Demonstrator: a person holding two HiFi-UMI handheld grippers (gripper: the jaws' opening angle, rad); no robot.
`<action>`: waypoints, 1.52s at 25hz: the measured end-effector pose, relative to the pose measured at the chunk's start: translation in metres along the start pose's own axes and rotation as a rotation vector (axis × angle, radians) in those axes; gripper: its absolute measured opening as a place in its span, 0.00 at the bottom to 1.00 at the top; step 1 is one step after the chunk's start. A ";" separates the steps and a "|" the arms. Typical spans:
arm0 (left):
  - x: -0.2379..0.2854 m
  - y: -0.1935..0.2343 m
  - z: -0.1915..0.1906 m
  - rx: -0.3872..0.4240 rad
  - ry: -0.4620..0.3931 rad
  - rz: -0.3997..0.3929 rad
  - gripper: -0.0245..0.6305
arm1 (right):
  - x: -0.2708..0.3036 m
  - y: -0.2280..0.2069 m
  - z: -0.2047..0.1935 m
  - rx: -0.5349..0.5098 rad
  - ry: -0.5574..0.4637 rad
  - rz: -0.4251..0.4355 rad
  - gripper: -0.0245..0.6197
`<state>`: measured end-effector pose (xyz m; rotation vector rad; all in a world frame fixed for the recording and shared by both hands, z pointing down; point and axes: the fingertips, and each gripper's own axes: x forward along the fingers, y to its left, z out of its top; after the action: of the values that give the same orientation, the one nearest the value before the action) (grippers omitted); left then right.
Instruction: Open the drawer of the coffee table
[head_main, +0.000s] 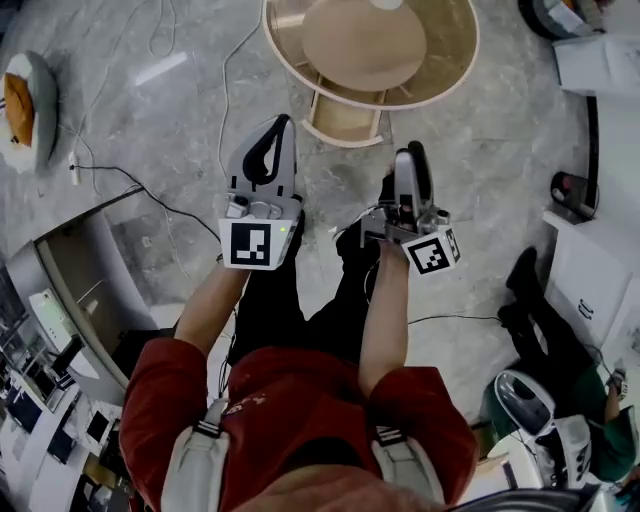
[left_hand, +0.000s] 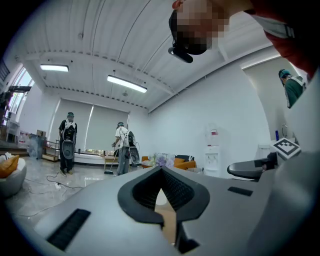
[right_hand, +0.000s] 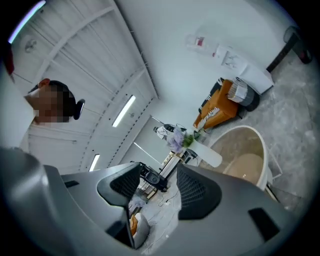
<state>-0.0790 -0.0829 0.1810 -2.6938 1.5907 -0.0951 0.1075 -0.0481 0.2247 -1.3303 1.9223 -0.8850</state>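
**Drawer looks open, both grippers clear of it**

- Nearest: the person stands upright with forearms out front and 1 gripper in each hand, both carried high above the floor and pointing roughly level.
- Left gripper (head_main: 283, 122): its own view (left_hand: 161, 170) shows the tips meeting, so the jaws are closed with nothing in them.
- Right gripper (head_main: 410, 152): its own view (right_hand: 159, 172) shows the pads parted with only the room between them, so it is open and empty.
- Further out on the floor: the drawer (head_main: 345, 120) sticks out from under the table (head_main: 440, 85) toward the person. The inside looks empty as far as I can see.
- The table is round and light wood. It also shows low in the right gripper view (right_hand: 245, 150). Both grippers are well apart from it.

Step, as I read it: the pull is done and this is the stand-off afterwards. I can't tell whether the drawer is at full travel.

Next move, if more travel is wanted:
1. Bring the open right gripper down to the drawer front.
2. Close it over the front lip.
3. Pull straight along the runners. An off-axis pull could drag the light table.
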 end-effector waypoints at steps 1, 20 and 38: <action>-0.003 0.001 0.025 0.001 0.001 0.004 0.05 | 0.002 0.021 0.016 -0.026 0.012 -0.003 0.42; -0.044 -0.014 0.261 -0.004 -0.011 -0.005 0.05 | -0.001 0.240 0.190 -0.888 0.001 -0.169 0.40; -0.032 -0.015 0.295 0.058 -0.102 0.019 0.05 | 0.014 0.258 0.217 -1.051 -0.055 -0.234 0.10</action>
<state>-0.0644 -0.0538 -0.1140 -2.5952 1.5597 -0.0038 0.1411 -0.0302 -0.1106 -2.1412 2.2932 0.1723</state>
